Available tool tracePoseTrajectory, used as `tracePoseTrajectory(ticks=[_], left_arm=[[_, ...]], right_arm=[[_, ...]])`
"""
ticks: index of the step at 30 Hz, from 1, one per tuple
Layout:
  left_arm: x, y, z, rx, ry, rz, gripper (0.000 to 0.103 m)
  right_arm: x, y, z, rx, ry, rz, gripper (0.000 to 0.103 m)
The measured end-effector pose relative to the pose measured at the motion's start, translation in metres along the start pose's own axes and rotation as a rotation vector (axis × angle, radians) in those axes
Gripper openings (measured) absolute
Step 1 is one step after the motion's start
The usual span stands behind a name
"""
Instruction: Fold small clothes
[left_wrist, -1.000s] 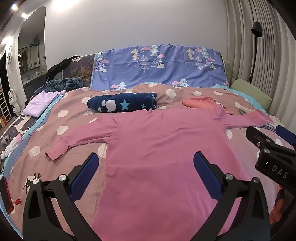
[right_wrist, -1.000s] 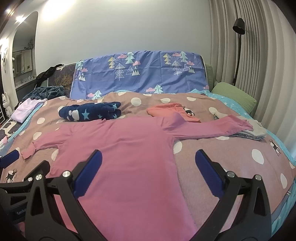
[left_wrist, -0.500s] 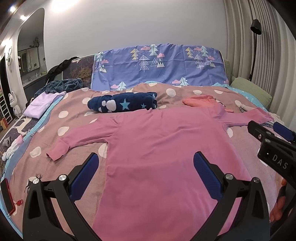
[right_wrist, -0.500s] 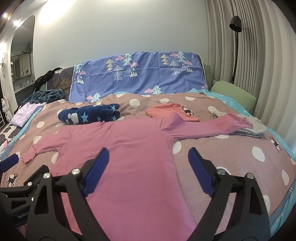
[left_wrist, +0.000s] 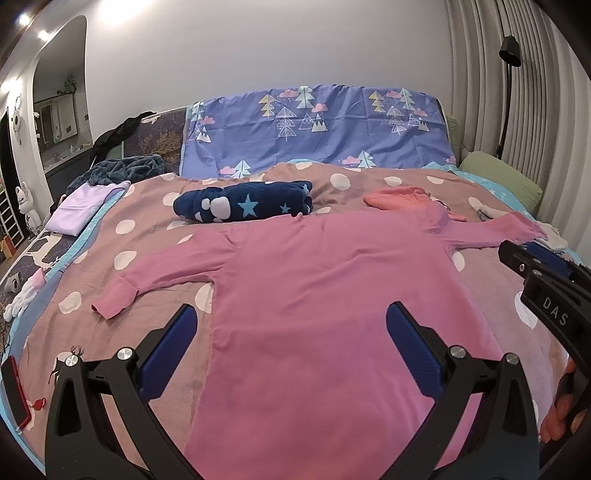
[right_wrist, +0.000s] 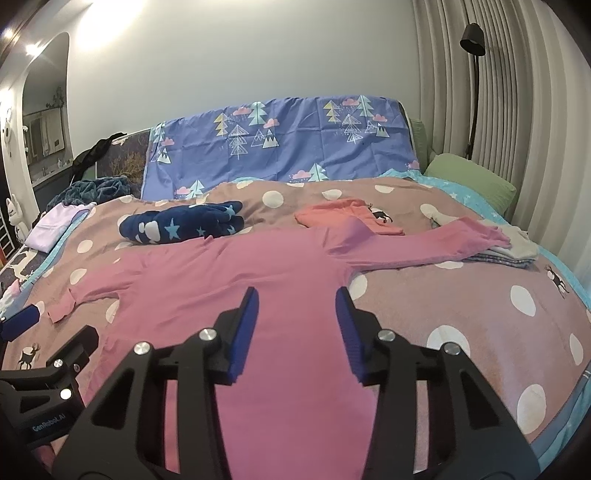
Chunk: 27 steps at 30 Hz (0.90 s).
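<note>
Two handheld grippers hover over a bed where a pink long-sleeved top (left_wrist: 332, 302) lies flat, hem toward the cameras, collar away, sleeves stretched out to either side. The left gripper (left_wrist: 291, 343) hangs over the garment's left half, jaws spread wide with nothing between them. The right gripper (right_wrist: 295, 325) points down at the fabric near the right side seam, its jaws closing on empty air (no cloth pinched yet). Beyond the collar sit a navy star-print bundle (right_wrist: 181, 227) and a folded coral garment (right_wrist: 340, 218), both on the polka-dot blanket (right_wrist: 480, 306).
</note>
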<state>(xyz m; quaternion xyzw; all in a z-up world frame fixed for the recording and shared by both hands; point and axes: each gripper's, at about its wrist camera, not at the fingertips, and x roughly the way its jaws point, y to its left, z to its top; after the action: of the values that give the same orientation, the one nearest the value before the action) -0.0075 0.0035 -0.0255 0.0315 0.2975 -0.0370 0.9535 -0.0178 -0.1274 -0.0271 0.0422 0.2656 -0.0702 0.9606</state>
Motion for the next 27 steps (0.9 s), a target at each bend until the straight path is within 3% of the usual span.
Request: tracePoseTrajectory(ticks=[17, 19, 23, 27], left_arm=[[0.012, 0.001, 0.002, -0.007, 0.030, -0.016, 0.098], [0.016, 0.002, 0.003, -0.010, 0.036, -0.017, 0.094], [0.027, 0.011, 0.002, -0.013, 0.051, -0.014, 0.075], [0.055, 0.042, -0.001, -0.050, 0.109, 0.048, 0.061]], right_arm=[[0.007, 0.012, -0.003, -0.045, -0.002, 0.005, 0.043], [0.009, 0.012, -0.004, -0.046, 0.000, 0.001, 0.043], [0.015, 0.015, -0.005, -0.059, 0.022, 0.015, 0.043], [0.024, 0.017, -0.007, -0.063, 0.059, 0.038, 0.043]])
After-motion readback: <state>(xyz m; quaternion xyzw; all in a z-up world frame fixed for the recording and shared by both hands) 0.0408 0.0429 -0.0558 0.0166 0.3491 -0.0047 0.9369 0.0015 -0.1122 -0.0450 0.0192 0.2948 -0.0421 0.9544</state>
